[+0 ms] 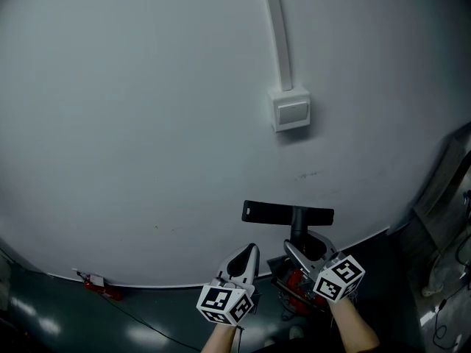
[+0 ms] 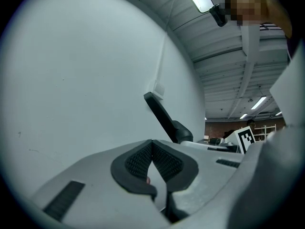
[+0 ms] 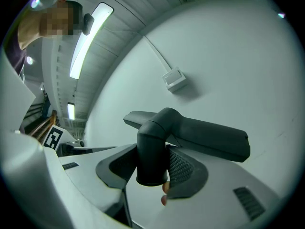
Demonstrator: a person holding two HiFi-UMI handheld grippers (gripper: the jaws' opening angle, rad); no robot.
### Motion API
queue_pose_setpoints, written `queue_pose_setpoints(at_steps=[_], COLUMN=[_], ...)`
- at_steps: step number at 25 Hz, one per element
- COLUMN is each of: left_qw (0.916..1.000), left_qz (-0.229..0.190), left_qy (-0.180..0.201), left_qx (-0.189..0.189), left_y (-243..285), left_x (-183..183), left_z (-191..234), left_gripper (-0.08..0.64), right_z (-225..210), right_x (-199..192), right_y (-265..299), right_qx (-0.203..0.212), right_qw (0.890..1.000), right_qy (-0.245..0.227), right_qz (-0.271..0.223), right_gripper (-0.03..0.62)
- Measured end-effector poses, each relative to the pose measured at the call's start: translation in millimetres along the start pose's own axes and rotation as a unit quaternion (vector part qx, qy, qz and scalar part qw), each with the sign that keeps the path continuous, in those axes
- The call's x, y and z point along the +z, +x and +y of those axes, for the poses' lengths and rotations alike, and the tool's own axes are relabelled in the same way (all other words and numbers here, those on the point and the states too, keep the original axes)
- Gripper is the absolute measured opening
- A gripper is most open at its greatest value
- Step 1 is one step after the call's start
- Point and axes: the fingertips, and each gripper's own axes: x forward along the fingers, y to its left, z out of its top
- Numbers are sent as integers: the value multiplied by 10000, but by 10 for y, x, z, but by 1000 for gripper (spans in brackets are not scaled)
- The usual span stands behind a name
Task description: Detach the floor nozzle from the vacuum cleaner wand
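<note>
In the head view, we see the black floor nozzle (image 1: 287, 213), a flat bar, held up before a smooth white wall (image 1: 147, 123) below a square switch box (image 1: 291, 112). Its round neck is clamped by the right gripper (image 1: 305, 245), and the left gripper (image 1: 250, 251) hangs just beside it above the red vacuum body (image 1: 293, 284). In the left gripper view, the ribbed black pads (image 2: 138, 162) are pressed together on nothing, and the nozzle slants beyond them. In the right gripper view, the pads (image 3: 183, 168) pinch the matte plastic neck (image 3: 152, 151), whose lower end hangs open with no wand in it, so we judge the nozzle free; a firm, square grip should stop it swivelling.
</note>
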Motion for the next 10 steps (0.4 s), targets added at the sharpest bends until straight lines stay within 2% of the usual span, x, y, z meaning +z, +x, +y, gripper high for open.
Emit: queue_pose_setpoints(at_steps=[10], left_qw=[10000], left_qz=[46], left_qy=[-44], left_qx=[-40], left_y=[-2], left_x=[-37], left_z=[22], left_gripper=[5], right_z=[-10], right_x=[-30], right_y=[0], right_qx=[-44], right_qw=[10000], right_qy=[-1], right_qz=[8], right_gripper=[187])
